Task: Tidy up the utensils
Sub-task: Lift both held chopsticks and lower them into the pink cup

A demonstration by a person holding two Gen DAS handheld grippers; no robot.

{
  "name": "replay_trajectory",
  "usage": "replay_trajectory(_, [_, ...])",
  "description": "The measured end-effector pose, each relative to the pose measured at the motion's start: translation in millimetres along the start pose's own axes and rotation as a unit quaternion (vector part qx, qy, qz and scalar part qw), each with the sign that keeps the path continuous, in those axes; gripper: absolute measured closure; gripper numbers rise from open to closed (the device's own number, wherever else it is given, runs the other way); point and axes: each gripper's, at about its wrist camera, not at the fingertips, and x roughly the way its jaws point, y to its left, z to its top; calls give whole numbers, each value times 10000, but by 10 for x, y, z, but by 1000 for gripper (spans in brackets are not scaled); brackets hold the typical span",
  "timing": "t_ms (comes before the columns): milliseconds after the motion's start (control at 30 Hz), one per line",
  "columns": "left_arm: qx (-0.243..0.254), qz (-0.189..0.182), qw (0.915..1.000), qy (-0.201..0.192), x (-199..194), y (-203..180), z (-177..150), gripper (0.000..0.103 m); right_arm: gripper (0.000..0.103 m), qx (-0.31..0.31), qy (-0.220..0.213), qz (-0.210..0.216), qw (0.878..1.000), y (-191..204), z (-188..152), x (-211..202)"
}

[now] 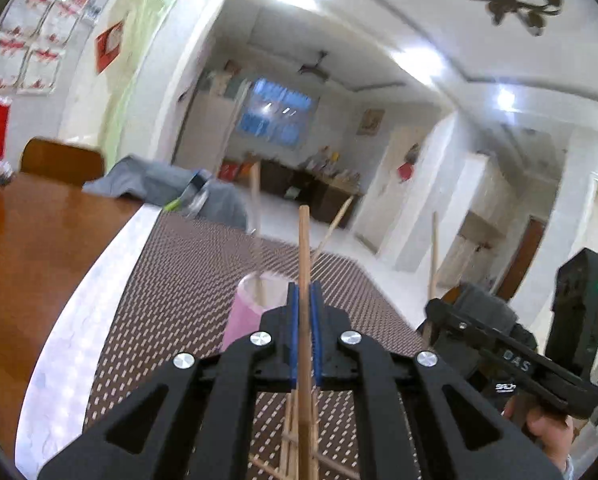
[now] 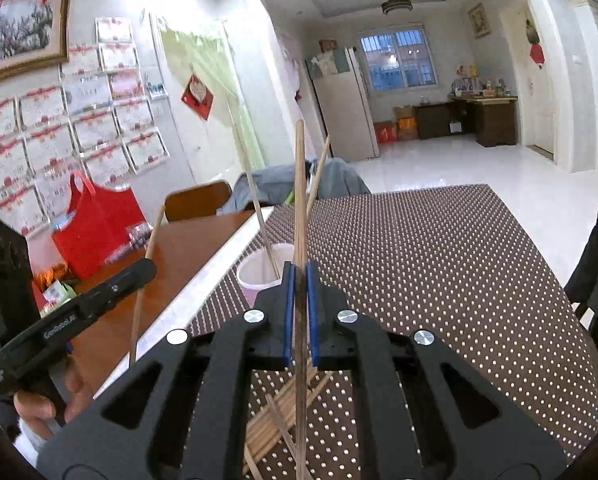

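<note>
My left gripper (image 1: 305,292) is shut on a wooden chopstick (image 1: 304,248) that stands upright between the blue pads, above the table. My right gripper (image 2: 299,270) is shut on another wooden chopstick (image 2: 299,184), also upright. A pink cup (image 1: 246,308) stands just ahead and left of both grippers; in the right wrist view the cup (image 2: 255,276) holds two chopsticks (image 2: 259,216) leaning out. A loose pile of chopsticks (image 2: 275,420) lies on the mat under the right gripper; the pile also shows under the left gripper (image 1: 295,440). The right gripper's body (image 1: 507,352) appears right of the left one.
A brown dotted placemat (image 2: 439,272) covers the wooden table (image 1: 31,248). A red bag (image 2: 95,224) and small items sit at the table's far left. A chair with grey clothing (image 1: 159,184) stands behind the table. Another chair (image 2: 595,280) is at the right edge.
</note>
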Motion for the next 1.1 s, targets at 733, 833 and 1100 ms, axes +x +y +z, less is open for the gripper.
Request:
replay_trajectory(733, [421,-4,9791,-1989,334,-174,536,97,97,-489,-923,305,9941,446,580,460])
replay_trajectory(833, [513,86,9770,-2068,468,-168,584,97,97,-502,-996,306,9933,443,624,562])
replay_trajectory(1100, [675,303,9673,-2426,701,-163,691,97,96,-463,-1297,319,9900,405,769,834])
